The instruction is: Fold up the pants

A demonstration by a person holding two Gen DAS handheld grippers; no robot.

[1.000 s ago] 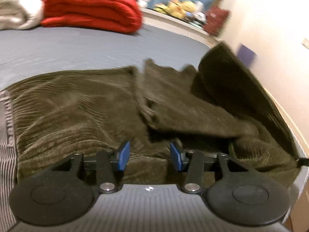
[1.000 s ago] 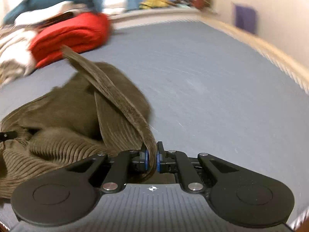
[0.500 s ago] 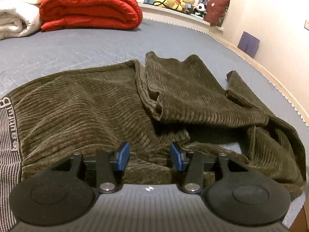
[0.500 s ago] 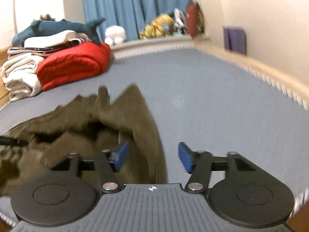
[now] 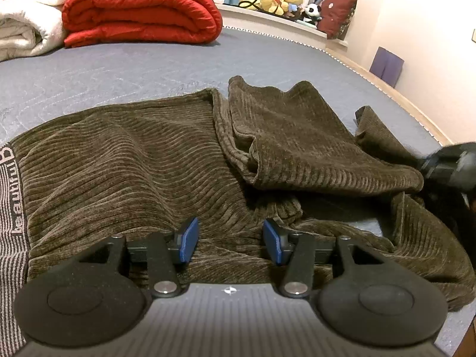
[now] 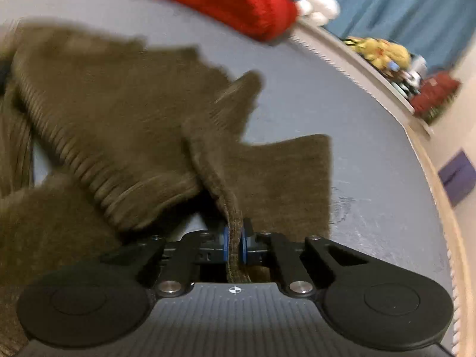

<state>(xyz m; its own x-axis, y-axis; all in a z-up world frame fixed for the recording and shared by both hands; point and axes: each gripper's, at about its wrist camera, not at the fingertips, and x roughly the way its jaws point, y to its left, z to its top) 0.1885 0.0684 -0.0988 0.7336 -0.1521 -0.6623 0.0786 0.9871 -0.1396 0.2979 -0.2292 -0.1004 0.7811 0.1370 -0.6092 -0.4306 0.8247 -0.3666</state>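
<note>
Brown corduroy pants (image 5: 142,154) are spread across the near part of the bed (image 5: 148,65), waistband toward the left edge, legs bunched toward the right edge w/ one leg flopped back over itself.

Right gripper (image 6: 234,245) has just been closing, and it's now clamped on a hem edge of the pant leg (image 6: 226,190), fabric pinched between the pads.

Left gripper (image 5: 230,242) hangs over the seat area w/ jaws apart, nothing pinched.

So imo we're mid-step: straightening the messy leg before the actual fold. Next move prob needs the right side to pull that hem out flat toward the right edge, then lay it on the other leg. The left could pin the cloth so it doesn't drag.
</note>
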